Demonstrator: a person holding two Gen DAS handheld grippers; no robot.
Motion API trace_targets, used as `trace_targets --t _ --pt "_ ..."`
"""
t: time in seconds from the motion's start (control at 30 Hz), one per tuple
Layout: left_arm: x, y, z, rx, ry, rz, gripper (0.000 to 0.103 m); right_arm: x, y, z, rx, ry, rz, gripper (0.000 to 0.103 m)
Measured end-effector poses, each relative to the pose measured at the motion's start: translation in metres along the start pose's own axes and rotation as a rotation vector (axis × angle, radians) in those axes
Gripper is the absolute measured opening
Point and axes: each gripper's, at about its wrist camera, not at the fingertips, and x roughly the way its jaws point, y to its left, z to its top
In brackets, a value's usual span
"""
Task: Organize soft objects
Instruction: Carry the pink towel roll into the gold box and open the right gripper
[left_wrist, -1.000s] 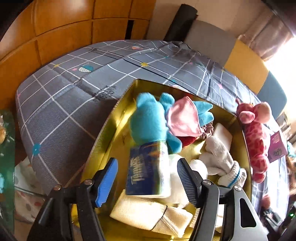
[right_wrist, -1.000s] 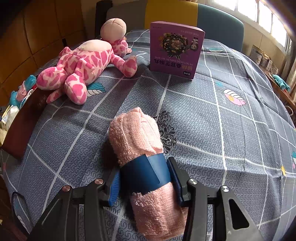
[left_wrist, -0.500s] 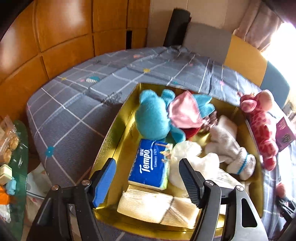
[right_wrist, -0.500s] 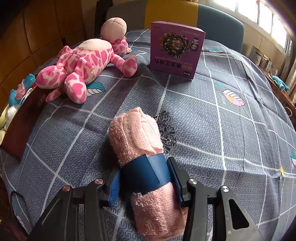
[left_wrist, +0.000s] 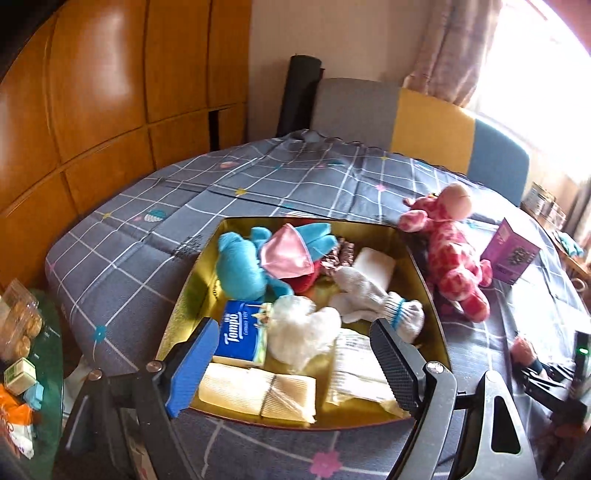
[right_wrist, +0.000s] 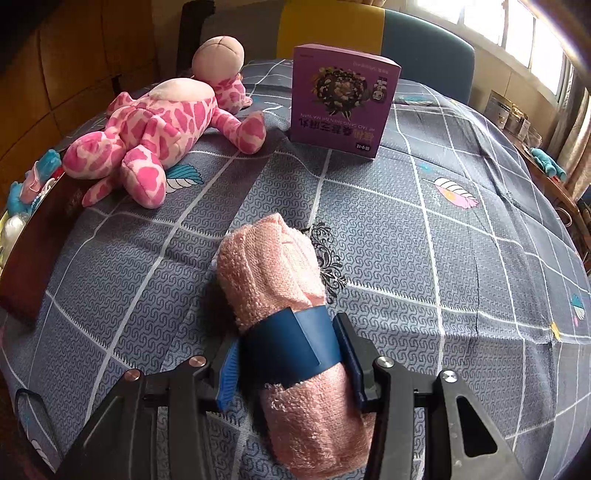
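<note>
1. Pink terry, rolled and banded in blue: the towel (right_wrist: 280, 295) lies on the checked tablecloth (right_wrist: 424, 236), gripped at the band by the right gripper (right_wrist: 291, 363) with fingers closed on it.
2. Bare cloth stretches to the towel's right; the pink giraffe (right_wrist: 155, 136) and purple box (right_wrist: 341, 98) sit beyond.
3. The left gripper (left_wrist: 291, 363) hovers, fingers spread and empty, over the near edge of the gold box (left_wrist: 192, 280), crowded with a tissue pack (left_wrist: 240, 334), blue plush (left_wrist: 240, 264) and gloves (left_wrist: 373, 299).

Right gripper (right_wrist: 291, 363) clamping rolled pink towel (right_wrist: 280, 295) on checked cloth (right_wrist: 424, 258), pink plush (right_wrist: 162, 125) beyond, purple box (right_wrist: 341, 99) seemingly upside down
</note>
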Motion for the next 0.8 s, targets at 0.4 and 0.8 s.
trace_targets --t 0.4,0.8 --pt "-0.016 -0.020 -0.006 0.041 -0.010 -0.035 0.085 -0.005 0.005 -0.006 0.001 -0.054 -0.077 0.047" --pt "-0.007 -0.009 -0.016 0.022 0.023 0.002 0.085 -0.005 0.012 -0.008 -0.013 -0.066 -0.145 0.046"
